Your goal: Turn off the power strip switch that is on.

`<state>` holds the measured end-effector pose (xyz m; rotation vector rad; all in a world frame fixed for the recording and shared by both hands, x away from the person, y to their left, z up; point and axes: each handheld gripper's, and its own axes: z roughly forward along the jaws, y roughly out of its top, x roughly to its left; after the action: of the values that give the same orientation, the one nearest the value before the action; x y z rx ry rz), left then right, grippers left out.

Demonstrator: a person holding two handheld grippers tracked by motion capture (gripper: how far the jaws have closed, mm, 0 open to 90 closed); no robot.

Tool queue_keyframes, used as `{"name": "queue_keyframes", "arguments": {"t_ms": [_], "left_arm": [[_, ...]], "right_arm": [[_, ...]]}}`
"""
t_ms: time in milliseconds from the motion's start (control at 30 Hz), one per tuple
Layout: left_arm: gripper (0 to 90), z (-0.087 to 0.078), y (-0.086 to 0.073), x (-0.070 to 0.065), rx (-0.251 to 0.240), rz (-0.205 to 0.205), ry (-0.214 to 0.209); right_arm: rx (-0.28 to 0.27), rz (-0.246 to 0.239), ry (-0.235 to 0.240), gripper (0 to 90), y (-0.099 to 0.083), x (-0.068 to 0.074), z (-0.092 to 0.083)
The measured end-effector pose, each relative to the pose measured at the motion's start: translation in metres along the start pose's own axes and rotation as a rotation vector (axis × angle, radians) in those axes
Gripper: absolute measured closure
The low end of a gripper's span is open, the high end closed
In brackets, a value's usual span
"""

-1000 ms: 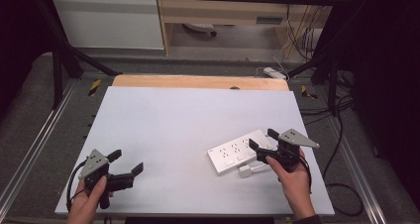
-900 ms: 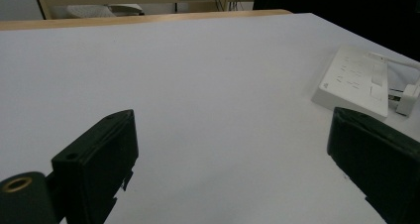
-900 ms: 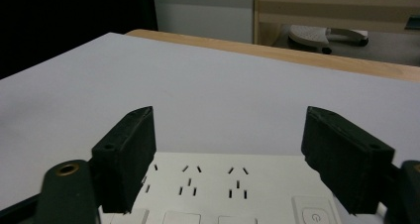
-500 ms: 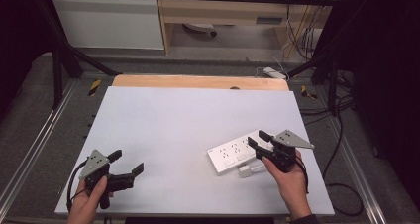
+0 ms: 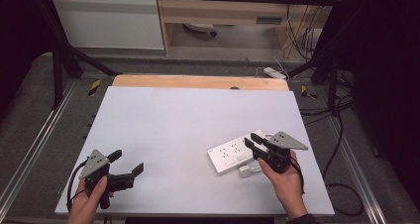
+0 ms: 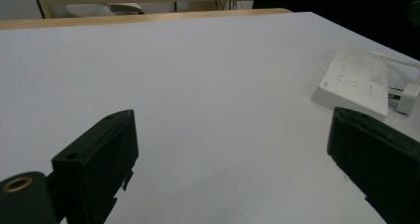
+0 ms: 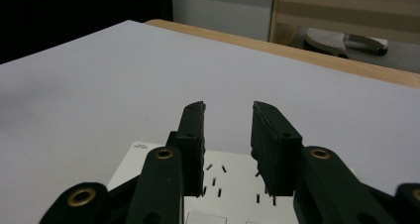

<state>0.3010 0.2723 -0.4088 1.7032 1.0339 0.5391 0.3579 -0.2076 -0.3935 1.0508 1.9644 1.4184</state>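
Note:
A white power strip (image 5: pixel 233 153) lies flat on the white table (image 5: pixel 188 120), at the right near the front. A small white plug (image 5: pixel 245 172) rests against its near edge. My right gripper (image 5: pixel 251 140) hovers over the strip's right end, and its jaws stand open a little with nothing between them. In the right gripper view the strip's sockets (image 7: pixel 218 182) show just under the right gripper (image 7: pixel 228 107). My left gripper (image 5: pixel 127 162) is at the front left, wide open and holding nothing. The left gripper view shows the left gripper (image 6: pixel 233 135), with the strip (image 6: pixel 354 80) and plug (image 6: pixel 408 97) far to the right.
A wooden strip (image 5: pixel 198 81) runs along the table's far edge. Metal rails (image 5: pixel 37 140) flank both sides. Cables (image 5: pixel 341 189) trail on the floor at the right, and another white power strip (image 5: pixel 274 73) lies on the floor behind the table.
My right gripper has shifted slightly and tilted over the power strip's right end. The left gripper has not moved.

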Motion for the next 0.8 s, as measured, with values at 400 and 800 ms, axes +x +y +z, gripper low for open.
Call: {"name": "queue_keyframes", "arguments": {"t_ms": [400,800], "left_arm": [[5.6,0.000,0.000,0.000,0.000,0.005,0.000],[5.6,0.001,0.000,-0.001,0.005,0.012,0.000]], "right_arm": [[0.017,-0.018,0.002,82.0,-0.008,0.005,0.003],[0.046,-0.032,0.033,88.7,-0.014,0.010,0.007]]}}
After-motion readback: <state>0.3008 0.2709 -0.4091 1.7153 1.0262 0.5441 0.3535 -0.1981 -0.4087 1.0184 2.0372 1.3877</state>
